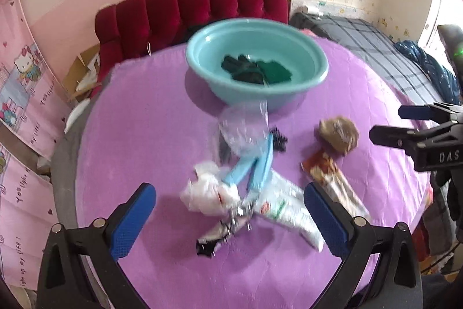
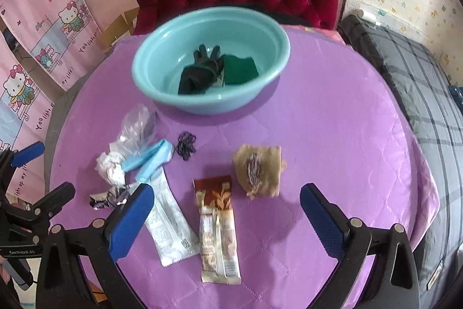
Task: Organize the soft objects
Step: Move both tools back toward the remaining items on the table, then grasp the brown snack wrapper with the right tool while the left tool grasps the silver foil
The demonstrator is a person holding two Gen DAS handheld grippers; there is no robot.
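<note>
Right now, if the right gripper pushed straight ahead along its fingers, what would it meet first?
Probably the brown snack wrapper, lying between the open right gripper's fingers; the tan pouch lies just beyond. Depth is uncertain.

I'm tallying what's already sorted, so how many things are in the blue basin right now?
2: a black glove lying left of centre in the basin, and a green cloth touching its right side. Anything beneath them would be hidden.

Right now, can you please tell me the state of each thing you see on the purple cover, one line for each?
Left hand-held gripper: open, empty.
Right hand-held gripper: open, empty.
Teal basin: upright, holds glove and cloth.
Black glove: crumpled in basin.
Green cloth: flat in basin.
Clear plastic bag: crumpled.
White tissue: balled up.
Brown snack wrapper: flat.
White wrapper: flat.
Tan pouch: lying flat.
</note>
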